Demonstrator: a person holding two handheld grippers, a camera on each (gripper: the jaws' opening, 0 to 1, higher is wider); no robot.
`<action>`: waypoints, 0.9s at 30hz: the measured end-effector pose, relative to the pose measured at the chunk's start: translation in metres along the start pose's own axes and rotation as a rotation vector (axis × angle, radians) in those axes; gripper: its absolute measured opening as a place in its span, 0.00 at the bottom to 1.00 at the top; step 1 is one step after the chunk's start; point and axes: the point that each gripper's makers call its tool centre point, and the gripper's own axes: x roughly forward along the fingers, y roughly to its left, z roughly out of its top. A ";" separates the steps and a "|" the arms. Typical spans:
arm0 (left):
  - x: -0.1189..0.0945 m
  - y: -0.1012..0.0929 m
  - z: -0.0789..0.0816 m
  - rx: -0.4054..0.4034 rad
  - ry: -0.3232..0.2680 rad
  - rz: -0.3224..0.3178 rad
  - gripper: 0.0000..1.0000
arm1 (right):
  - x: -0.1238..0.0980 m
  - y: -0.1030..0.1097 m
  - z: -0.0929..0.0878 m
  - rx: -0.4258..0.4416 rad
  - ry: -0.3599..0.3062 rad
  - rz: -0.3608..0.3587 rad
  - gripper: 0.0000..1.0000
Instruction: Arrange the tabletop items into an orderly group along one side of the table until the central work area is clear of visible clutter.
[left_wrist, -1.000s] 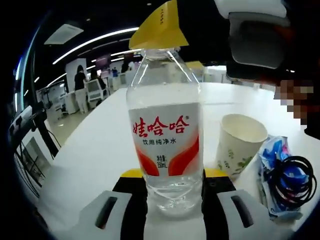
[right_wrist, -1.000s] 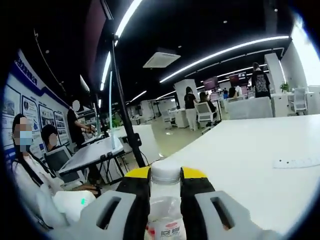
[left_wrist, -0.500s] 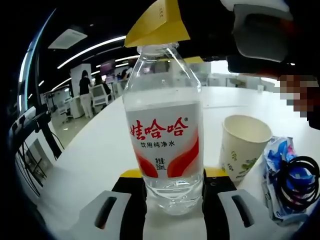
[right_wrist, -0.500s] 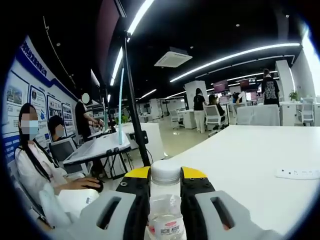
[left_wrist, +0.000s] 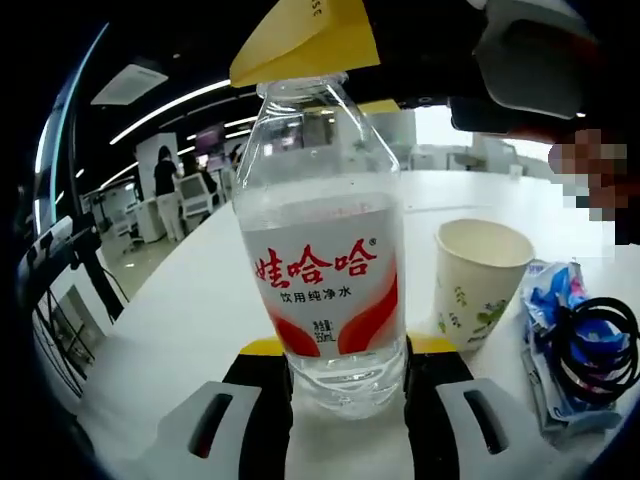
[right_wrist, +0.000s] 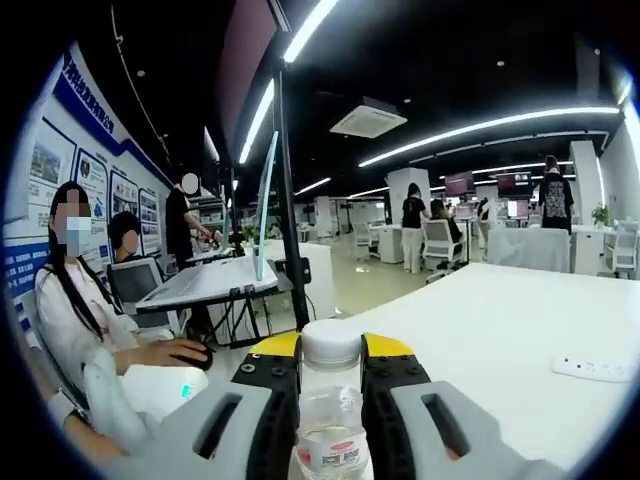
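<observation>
A clear water bottle (left_wrist: 325, 270) with a red and white label stands upright on the white table (left_wrist: 190, 310). My left gripper (left_wrist: 345, 375) is shut on its base. My right gripper (left_wrist: 305, 40) comes down from above, its yellow jaw tip at the bottle's top. In the right gripper view the white cap (right_wrist: 331, 342) sits squeezed between that gripper's (right_wrist: 331, 362) yellow-tipped jaws. A paper cup (left_wrist: 478, 280) stands just right of the bottle. A blue packet (left_wrist: 548, 310) with black loops (left_wrist: 590, 340) on it lies further right.
The table (right_wrist: 500, 330) stretches away with a small white flat item (right_wrist: 595, 369) on it. A seated person (right_wrist: 90, 350) and a desk with a monitor (right_wrist: 215, 285) are beyond the table's edge. Other people stand far off in the office.
The right gripper view has swung, so the room slid to the right, with the cap still between the jaws. In the left gripper view the bottle's top leans slightly more to the left.
</observation>
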 end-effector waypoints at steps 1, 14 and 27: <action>0.000 0.000 -0.001 0.003 0.002 -0.006 0.39 | 0.000 0.000 0.000 0.001 0.001 0.004 0.20; -0.004 -0.002 -0.004 0.019 0.013 -0.057 0.37 | -0.008 0.003 -0.002 -0.019 0.028 0.030 0.20; -0.023 -0.007 -0.007 0.033 0.032 -0.098 0.39 | -0.017 0.012 -0.004 -0.058 0.037 0.059 0.20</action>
